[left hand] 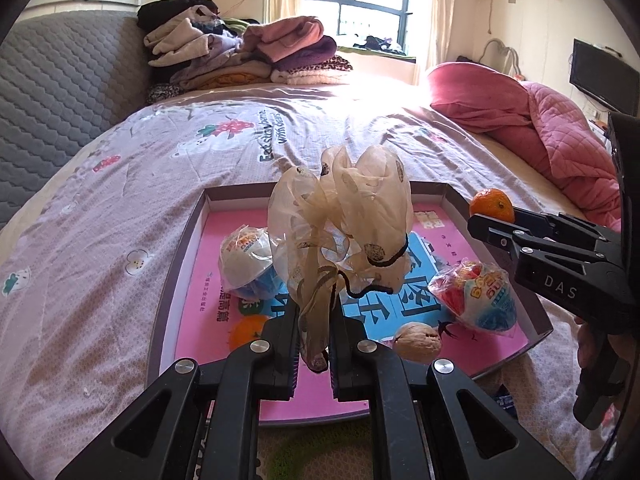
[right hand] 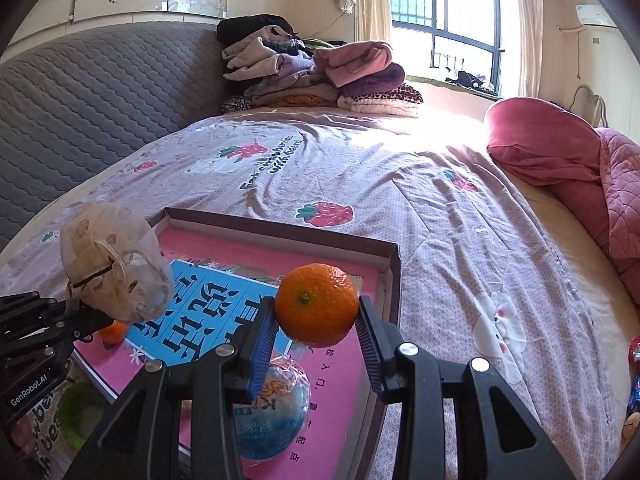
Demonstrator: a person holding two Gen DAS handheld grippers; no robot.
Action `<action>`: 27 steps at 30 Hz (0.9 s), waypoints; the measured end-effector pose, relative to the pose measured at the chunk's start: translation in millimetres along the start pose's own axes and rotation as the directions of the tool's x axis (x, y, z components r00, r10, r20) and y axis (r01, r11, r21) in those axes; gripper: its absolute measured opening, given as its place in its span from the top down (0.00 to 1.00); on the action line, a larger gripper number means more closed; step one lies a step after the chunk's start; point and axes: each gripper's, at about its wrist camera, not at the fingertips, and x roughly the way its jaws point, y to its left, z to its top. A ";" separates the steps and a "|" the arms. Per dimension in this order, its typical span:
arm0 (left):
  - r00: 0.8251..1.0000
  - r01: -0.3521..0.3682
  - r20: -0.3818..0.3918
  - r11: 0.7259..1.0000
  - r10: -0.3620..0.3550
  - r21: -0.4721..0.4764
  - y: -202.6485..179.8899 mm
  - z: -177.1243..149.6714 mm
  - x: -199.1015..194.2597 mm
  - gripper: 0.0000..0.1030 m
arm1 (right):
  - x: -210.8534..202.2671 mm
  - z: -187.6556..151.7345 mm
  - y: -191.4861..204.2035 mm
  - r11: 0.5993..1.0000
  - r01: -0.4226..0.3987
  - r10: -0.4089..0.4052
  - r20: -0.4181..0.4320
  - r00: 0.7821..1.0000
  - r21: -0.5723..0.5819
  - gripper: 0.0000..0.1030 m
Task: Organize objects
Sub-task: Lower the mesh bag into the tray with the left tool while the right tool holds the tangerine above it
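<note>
A shallow box (left hand: 176, 264) with a pink and blue printed floor lies on the bed; it also shows in the right wrist view (right hand: 394, 276). My left gripper (left hand: 314, 344) is shut on a beige sheer fabric scrunchie (left hand: 344, 224) and holds it above the box. My right gripper (right hand: 316, 334) is shut on an orange mandarin (right hand: 316, 310), held above the box's right side. In the left wrist view the right gripper (left hand: 486, 220) is at the right with the mandarin (left hand: 492, 205). Inside the box lie two wrapped snack cups (left hand: 246, 260) (left hand: 476, 296), a walnut (left hand: 418, 340) and another mandarin (left hand: 246, 332).
The bed has a lilac strawberry-print sheet (right hand: 360, 184). A pile of folded clothes (right hand: 316, 76) sits at the far side by a grey quilted headboard (right hand: 100, 92). A pink quilt (right hand: 580, 172) lies at the right. A green ring (right hand: 78, 412) lies near the box's front corner.
</note>
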 end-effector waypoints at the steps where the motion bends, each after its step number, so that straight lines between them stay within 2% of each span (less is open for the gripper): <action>1: 1.000 0.001 -0.004 1.000 -0.001 -0.003 0.4 0.3 2.2 0.89 | 2.2 -0.3 -0.1 1.000 0.001 -0.001 -0.002 1.000 0.002 0.61; 9: 0.999 0.008 -0.032 1.000 -0.008 -0.010 -2.5 -1.8 17.1 0.89 | 25.7 -6.4 -5.2 0.999 0.005 -0.002 -0.063 0.998 0.036 0.61; 27: 0.995 0.017 -0.095 1.000 -0.017 0.005 -7.8 -10.5 33.2 0.86 | 39.6 -4.4 -4.3 1.000 0.026 -0.024 -0.069 0.997 0.015 0.61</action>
